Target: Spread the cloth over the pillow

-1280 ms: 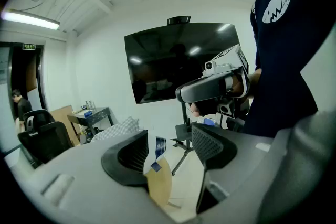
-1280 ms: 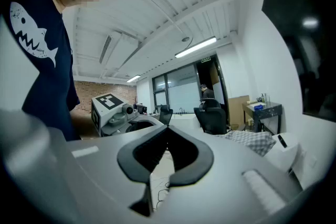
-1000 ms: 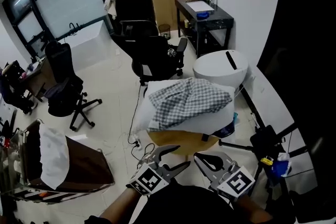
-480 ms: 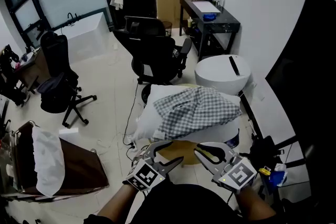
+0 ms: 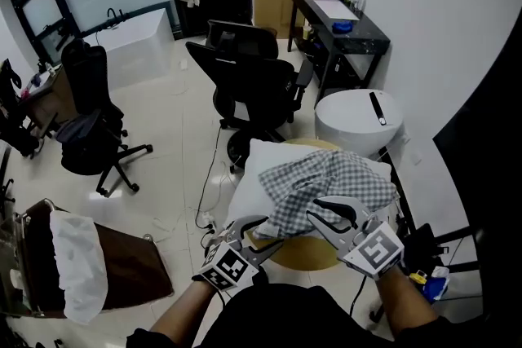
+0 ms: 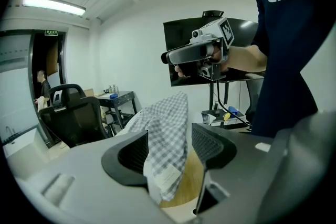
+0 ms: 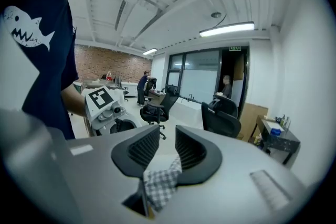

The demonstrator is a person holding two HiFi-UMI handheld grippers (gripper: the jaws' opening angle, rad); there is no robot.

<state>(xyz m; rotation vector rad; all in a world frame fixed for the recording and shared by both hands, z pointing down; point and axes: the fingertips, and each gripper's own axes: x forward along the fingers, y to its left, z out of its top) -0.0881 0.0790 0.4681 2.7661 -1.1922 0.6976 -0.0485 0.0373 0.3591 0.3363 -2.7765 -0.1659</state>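
Approach ends: left hand-held gripper point(image 6: 169, 136) and just-opened right hand-held gripper point(image 7: 167, 134) now straddle, released, the edge of the crumpled grey-checked cloth point(image 5: 334, 179) atop the white pillow point(image 5: 263, 167), ready to grasp.

Checked cloth point(image 5: 334, 179) rumpled atop white pillow point(image 5: 259, 169), perhaps overhanging

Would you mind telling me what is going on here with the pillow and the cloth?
A person works a gripper in each hand. A checked cloth lies bunched on a white pillow, which rests on a round wooden table. The left gripper has its jaws apart with the cloth's near edge hanging between them. The right gripper has just been opening its jaws, with a cloth corner low between them. The cloth is not yet spread.
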